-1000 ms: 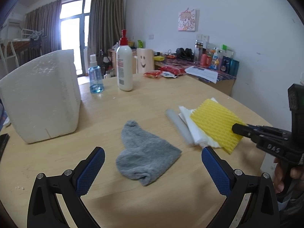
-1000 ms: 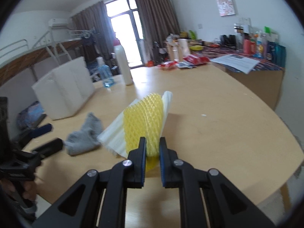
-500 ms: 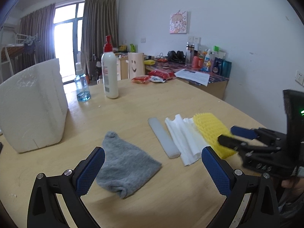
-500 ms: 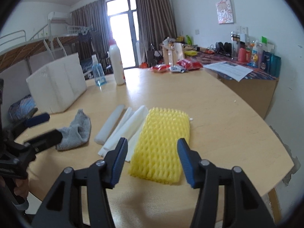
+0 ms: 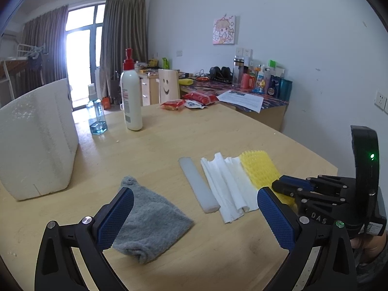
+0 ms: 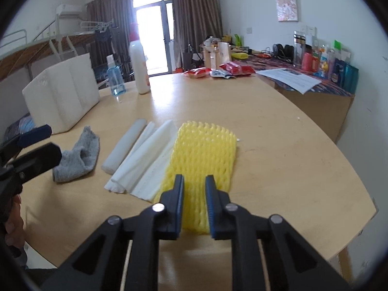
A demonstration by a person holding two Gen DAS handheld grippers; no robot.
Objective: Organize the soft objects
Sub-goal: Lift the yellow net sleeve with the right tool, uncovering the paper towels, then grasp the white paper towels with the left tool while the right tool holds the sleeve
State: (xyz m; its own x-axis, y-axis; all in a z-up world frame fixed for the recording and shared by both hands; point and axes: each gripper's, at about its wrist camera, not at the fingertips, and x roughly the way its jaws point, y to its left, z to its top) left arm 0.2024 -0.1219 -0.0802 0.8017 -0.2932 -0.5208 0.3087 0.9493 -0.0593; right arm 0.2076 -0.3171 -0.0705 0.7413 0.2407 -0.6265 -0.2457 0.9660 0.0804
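Observation:
A yellow foam net [image 6: 203,155] lies flat on the round wooden table [image 6: 278,150], beside white foam sheets [image 6: 145,160] and a pale foam strip [image 6: 125,149]. A grey sock [image 6: 77,156] lies to their left. My right gripper [image 6: 194,191] hovers over the near end of the yellow net with its jaws narrowly apart and nothing clamped. My left gripper [image 5: 194,214] is wide open and empty above the grey sock [image 5: 151,220]. The left wrist view also shows the net [image 5: 260,172], the sheets [image 5: 226,186], the strip [image 5: 197,186] and the right gripper [image 5: 281,185].
A white foam box [image 5: 36,135] stands at the table's left. A white lotion bottle [image 5: 131,97] and a blue spray bottle [image 5: 95,112] stand behind it. Red snack packs [image 5: 191,100] lie at the far edge. A cluttered desk [image 5: 242,89] stands against the wall.
My right gripper laid the yellow net flat beside the white sheets, let go and opened wide, and its jaws have since narrowed over the net's near end. My left gripper stayed open.

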